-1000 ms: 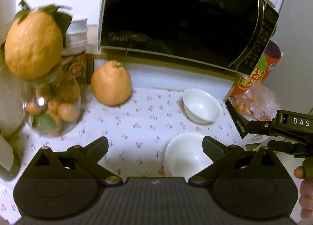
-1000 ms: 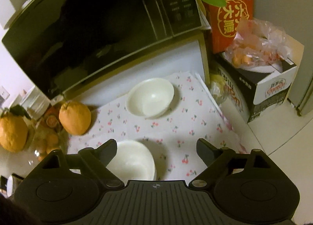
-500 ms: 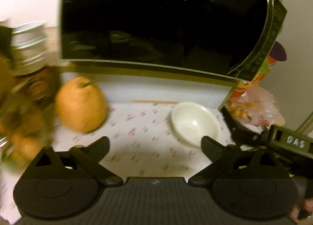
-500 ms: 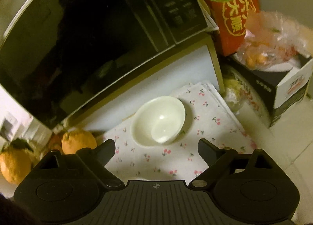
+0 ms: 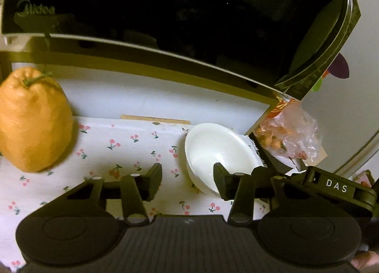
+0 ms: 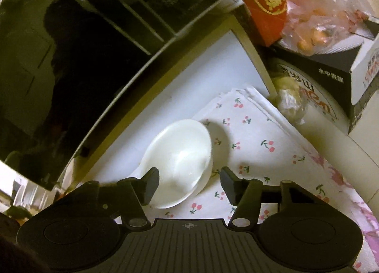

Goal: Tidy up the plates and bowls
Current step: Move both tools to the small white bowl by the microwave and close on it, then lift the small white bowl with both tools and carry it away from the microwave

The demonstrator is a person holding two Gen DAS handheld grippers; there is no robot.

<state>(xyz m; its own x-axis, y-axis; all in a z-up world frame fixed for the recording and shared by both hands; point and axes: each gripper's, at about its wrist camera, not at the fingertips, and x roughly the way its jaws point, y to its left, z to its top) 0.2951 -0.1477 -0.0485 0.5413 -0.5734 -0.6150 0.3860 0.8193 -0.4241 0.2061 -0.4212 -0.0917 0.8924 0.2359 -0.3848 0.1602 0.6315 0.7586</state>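
Bowl (image 6: 180, 161) sits on the cherry-print cloth (image 6: 255, 140) just before the microwave (image 6: 71, 59); my right gripper (image 6: 189, 184) fingers are released around its near rim. I should close gently, squarely.

My left gripper (image 5: 187, 181): matte black, ribbed base, silver pivot screws. Right gripper (image 6: 189, 184): identical; white "DAS" side marking.
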